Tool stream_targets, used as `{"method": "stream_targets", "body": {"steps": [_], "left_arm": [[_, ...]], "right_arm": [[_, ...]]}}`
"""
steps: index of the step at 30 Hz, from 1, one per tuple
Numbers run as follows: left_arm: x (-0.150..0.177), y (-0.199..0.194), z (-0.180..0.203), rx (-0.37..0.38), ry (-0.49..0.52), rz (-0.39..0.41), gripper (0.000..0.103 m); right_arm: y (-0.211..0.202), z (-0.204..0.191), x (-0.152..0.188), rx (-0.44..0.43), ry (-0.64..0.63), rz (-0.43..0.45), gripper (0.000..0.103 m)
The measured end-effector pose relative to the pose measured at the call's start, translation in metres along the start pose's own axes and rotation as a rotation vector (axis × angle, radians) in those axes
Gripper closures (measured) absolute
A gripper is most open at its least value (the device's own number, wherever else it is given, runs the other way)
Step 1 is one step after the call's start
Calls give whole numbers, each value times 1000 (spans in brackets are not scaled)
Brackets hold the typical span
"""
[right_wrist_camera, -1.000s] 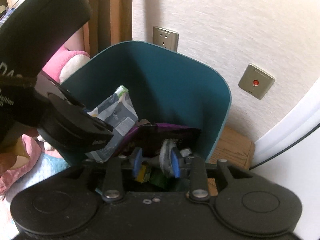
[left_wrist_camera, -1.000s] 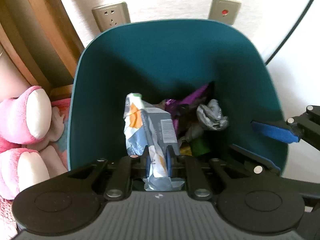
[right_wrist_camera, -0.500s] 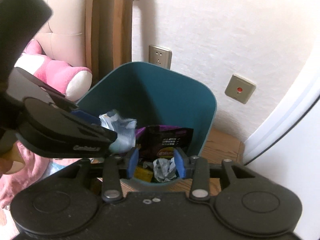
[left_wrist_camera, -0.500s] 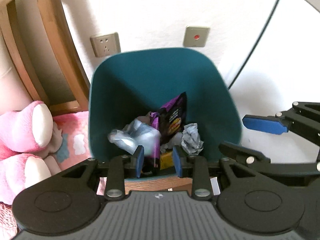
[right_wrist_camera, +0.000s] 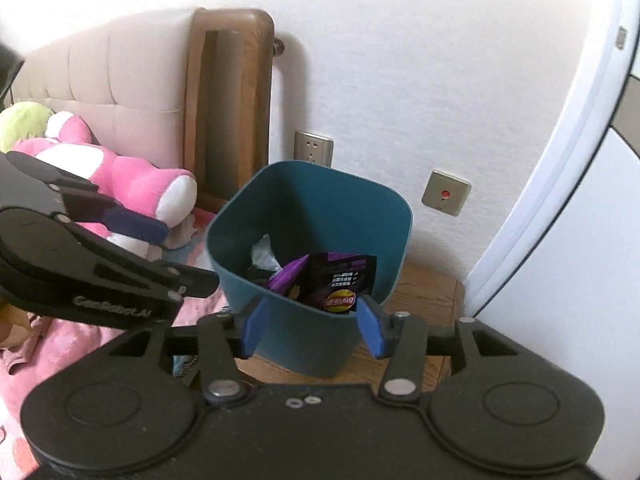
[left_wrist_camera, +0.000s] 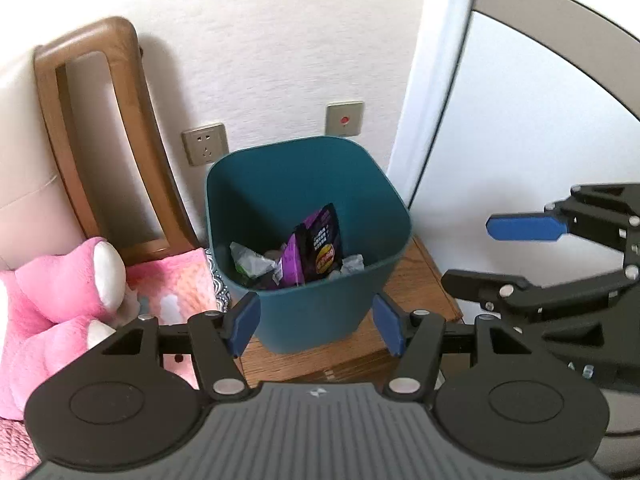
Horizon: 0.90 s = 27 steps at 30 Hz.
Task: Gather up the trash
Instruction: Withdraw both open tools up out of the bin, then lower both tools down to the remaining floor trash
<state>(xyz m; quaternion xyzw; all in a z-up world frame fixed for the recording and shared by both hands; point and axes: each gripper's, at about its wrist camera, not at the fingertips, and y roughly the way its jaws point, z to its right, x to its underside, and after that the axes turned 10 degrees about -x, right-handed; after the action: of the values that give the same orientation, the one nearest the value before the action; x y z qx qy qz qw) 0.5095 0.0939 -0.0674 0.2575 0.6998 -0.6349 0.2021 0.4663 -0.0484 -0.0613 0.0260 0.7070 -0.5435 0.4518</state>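
Trash sits inside the teal bin (left_wrist_camera: 308, 216) in the left wrist view: a purple snack bag (left_wrist_camera: 316, 250) stands tilted near the middle, a crumpled pale wrapper (left_wrist_camera: 250, 260) lies at its left and a grey crumpled wad (left_wrist_camera: 352, 264) at its right. The bin stands on a wooden nightstand (left_wrist_camera: 420, 300), close to the wall with its socket (left_wrist_camera: 205, 149) and a red-dot switch plate (left_wrist_camera: 345, 119). The left gripper (left_wrist_camera: 316, 326) has just been opening; its blue pads stand apart with nothing between them, above the bin's near side. The right gripper (left_wrist_camera: 492, 256) shows at the right edge, jaws apart and empty. A pink plush toy (left_wrist_camera: 60, 292) lies on the bed at the left.

From the right wrist view, the right gripper (right_wrist_camera: 312, 326) has also just been opening, its pads spread and empty over the bin's (right_wrist_camera: 280, 216) near rim. The purple snack bag (right_wrist_camera: 336, 280) leans inside, the pale wrapper (right_wrist_camera: 264, 254) behind it. The left gripper (right_wrist_camera: 176, 252) reaches in from the left, empty.
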Motion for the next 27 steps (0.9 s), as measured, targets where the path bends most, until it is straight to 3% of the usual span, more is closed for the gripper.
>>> {"method": "stream_targets", "body": {"steps": [3, 7, 11, 15, 22, 27], "left_arm": [[17, -14, -2, 14, 20, 12, 41], [41, -26, -5, 20, 31, 18, 28], [66, -23, -1, 7, 37, -2, 27], [92, -7, 14, -31, 53, -9, 27], [139, 65, 36, -42, -55, -130, 20], [184, 136, 53, 24, -146, -242, 20]], "right_arm": [[-14, -11, 10, 7, 20, 14, 47], [-22, -24, 25, 0, 63, 17, 43], [-25, -30, 51, -21, 117, 10, 38], [-13, -26, 83, -46, 138, -22, 25], [34, -6, 154, -78, 136, -100, 15], [81, 7, 208, -132, 79, -173, 9]]}}
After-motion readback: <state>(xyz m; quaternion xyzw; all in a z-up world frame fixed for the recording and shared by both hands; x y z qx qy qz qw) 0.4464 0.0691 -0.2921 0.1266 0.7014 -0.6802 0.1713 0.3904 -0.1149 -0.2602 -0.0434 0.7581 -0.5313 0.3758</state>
